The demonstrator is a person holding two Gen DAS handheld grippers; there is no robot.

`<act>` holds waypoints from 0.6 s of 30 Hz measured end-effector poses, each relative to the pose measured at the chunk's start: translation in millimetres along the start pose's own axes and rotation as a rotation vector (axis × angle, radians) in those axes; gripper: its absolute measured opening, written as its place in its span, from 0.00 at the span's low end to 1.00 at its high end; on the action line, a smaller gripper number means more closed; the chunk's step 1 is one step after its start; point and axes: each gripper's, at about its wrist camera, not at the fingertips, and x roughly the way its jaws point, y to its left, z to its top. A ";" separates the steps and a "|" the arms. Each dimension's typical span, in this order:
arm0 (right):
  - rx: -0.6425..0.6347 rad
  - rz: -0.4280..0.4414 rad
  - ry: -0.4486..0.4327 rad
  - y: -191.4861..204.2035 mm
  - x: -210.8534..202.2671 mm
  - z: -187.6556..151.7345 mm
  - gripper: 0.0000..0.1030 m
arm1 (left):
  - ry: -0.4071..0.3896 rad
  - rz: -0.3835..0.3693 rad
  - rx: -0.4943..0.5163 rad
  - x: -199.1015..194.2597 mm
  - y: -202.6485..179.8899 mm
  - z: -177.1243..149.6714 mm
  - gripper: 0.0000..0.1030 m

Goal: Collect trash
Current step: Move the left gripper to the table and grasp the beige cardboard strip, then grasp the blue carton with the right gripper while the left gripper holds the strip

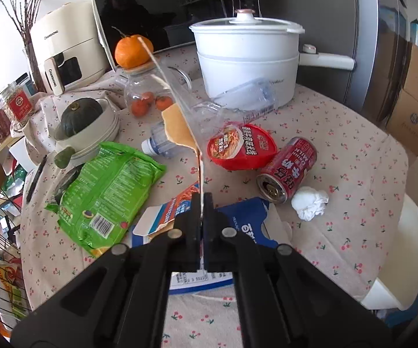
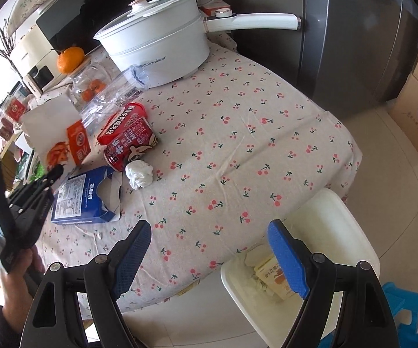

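My left hand-held gripper (image 1: 200, 200) is clenched on the edge of a flattened cardboard food box (image 1: 180, 127), which stands up on edge from between the fingers and runs straight ahead of them; from the right wrist camera I see the same box (image 2: 55, 133) lifted, its white and orange printed face turned toward that camera, with the left hand-held gripper (image 2: 59, 169) at its lower edge. My right hand-held gripper (image 2: 209, 258) is released, its blue-padded fingers spread wide and holding nothing, hovering over the near edge of the surface (image 2: 237, 133) with its cherry-print cloth. Directly below its right finger sits a white bin (image 2: 339, 220) on the floor beside the surface, with some paper and a printed wrapper already lying inside. Just under the left fingers lies a torn blue carton (image 1: 255, 220). Ahead and to the right of them a red drink can (image 1: 287, 171) lies on its side, touching a crumpled white tissue (image 1: 308, 203) just beside its open end. A red instant-noodle lid (image 1: 242, 146) lies ahead near the can, with a crushed clear plastic bottle (image 1: 243, 95) beyond it against a white electric pot (image 1: 246, 58). To the left of the left fingers lies a green snack bag (image 1: 107, 188)
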 end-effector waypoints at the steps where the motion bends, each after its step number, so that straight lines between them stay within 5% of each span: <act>1: -0.003 0.002 0.001 3.1 0.9 -0.7 0.82 | -0.006 -0.018 -0.023 -9.5 6.3 -0.7 0.01; 6: -0.035 0.036 0.001 29.2 8.7 -4.3 0.82 | -0.024 -0.123 -0.165 -48.9 40.3 -10.2 0.01; 10: -0.106 0.208 0.016 63.7 22.8 -4.4 0.80 | -0.039 -0.165 -0.241 -74.0 59.8 -24.2 0.01; 12: -0.148 0.297 0.042 81.2 34.0 -1.1 0.73 | -0.039 -0.165 -0.245 -80.8 67.0 -31.4 0.01; 14: -0.161 0.365 0.071 94.1 47.4 3.7 0.54 | -0.034 -0.166 -0.247 -86.0 74.5 -38.8 0.01; 18: -0.170 0.417 0.099 112.6 76.4 12.9 0.40 | -0.024 -0.171 -0.274 -93.2 94.7 -49.7 0.01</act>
